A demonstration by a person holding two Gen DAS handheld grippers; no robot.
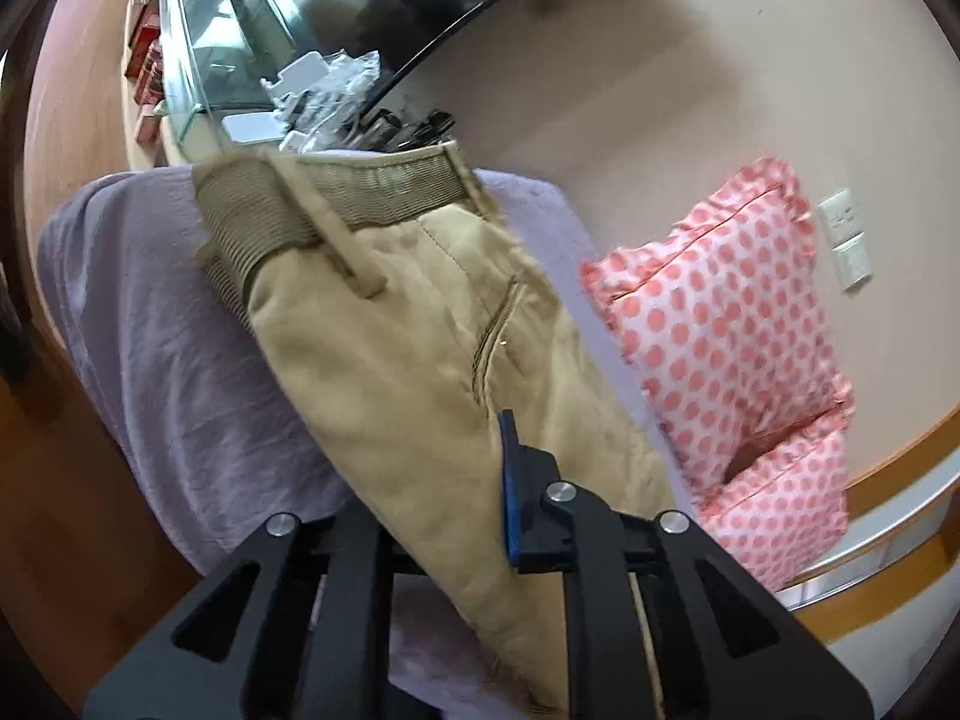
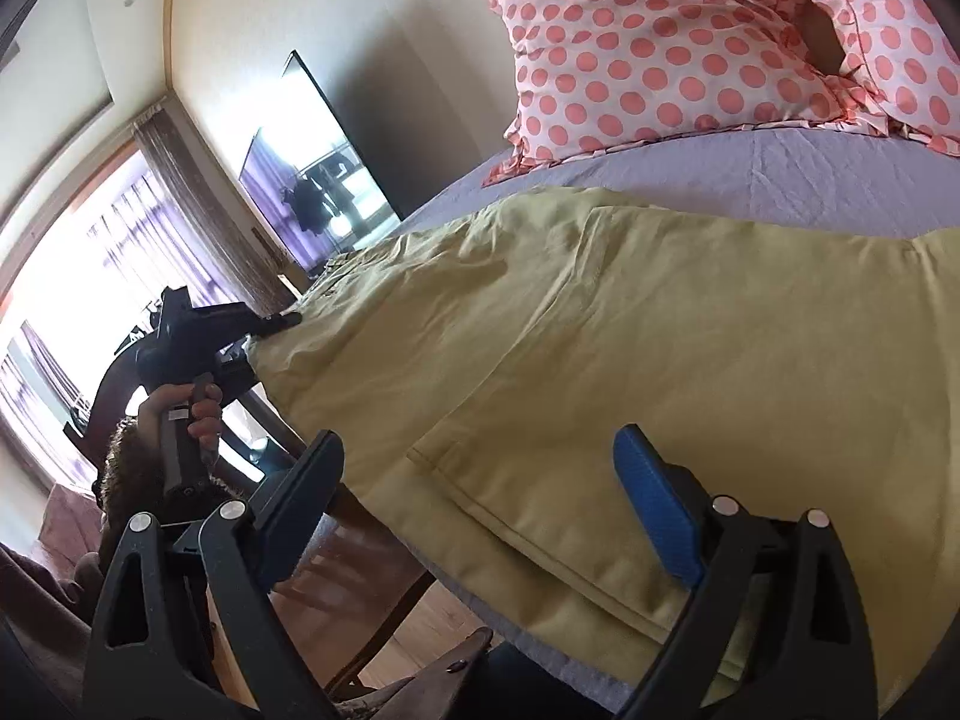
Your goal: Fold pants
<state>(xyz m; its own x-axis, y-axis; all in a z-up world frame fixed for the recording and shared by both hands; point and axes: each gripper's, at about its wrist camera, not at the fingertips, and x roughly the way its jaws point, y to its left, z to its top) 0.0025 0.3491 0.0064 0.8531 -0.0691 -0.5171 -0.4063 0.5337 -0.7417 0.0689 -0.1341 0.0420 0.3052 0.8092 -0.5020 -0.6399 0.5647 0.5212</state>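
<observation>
Tan pants (image 1: 420, 354) lie on a lavender bed sheet (image 1: 180, 360), ribbed waistband at the far end. In the left wrist view my left gripper (image 1: 480, 498) is shut on a fold of the pants; only its blue pad (image 1: 510, 480) shows, the other finger is under the cloth. The right wrist view shows the pants (image 2: 600, 330) spread flat, hem edges near me. My right gripper (image 2: 480, 498) is open, its blue pads either side of a hem, touching nothing. The left gripper (image 2: 282, 324) shows there too, clamped on the pants' far edge.
Two pink polka-dot pillows (image 1: 720, 312) (image 2: 660, 48) lie on the bed beyond the pants. A cluttered shelf with a glass case (image 1: 240, 60) stands past the bed's end. A TV (image 2: 312, 168), a bright window (image 2: 90, 276) and wood floor (image 2: 420, 618) lie beside the bed.
</observation>
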